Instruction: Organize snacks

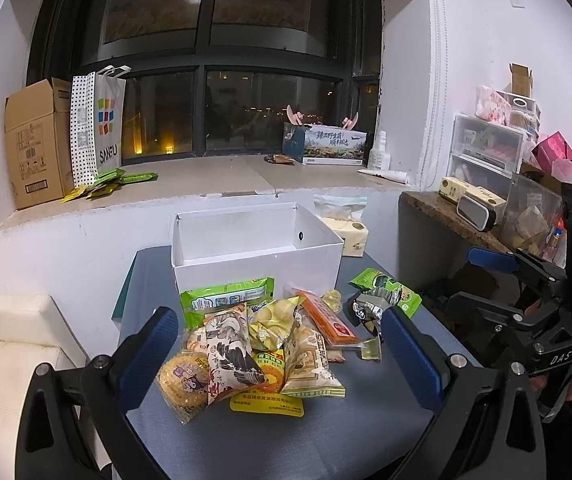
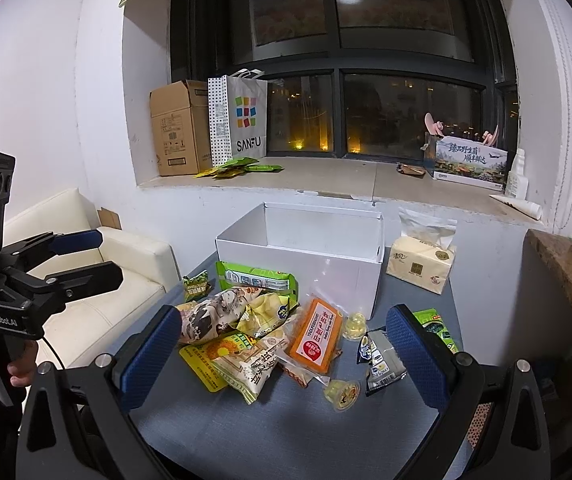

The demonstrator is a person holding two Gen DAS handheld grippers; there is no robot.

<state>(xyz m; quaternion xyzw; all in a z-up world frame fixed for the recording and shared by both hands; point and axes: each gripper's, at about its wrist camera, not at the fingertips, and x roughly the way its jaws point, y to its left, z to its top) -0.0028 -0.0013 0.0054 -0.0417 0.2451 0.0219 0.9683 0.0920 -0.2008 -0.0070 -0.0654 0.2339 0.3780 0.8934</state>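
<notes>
The left claw point(image 1: 277, 344) and the right claw point(image 2: 286, 344) are both wide apart, holding nothing. The snack pile point(image 2: 253, 336) sits mid-frame on the gray table point(image 2: 286, 432), just in front of the white box point(image 2: 306, 256). The paper bag point(image 2: 241, 116), upper left, says "SANFU". The orange packet point(image 2: 318, 336) has red writing too small to read. The claws hide the pile's edges.
</notes>
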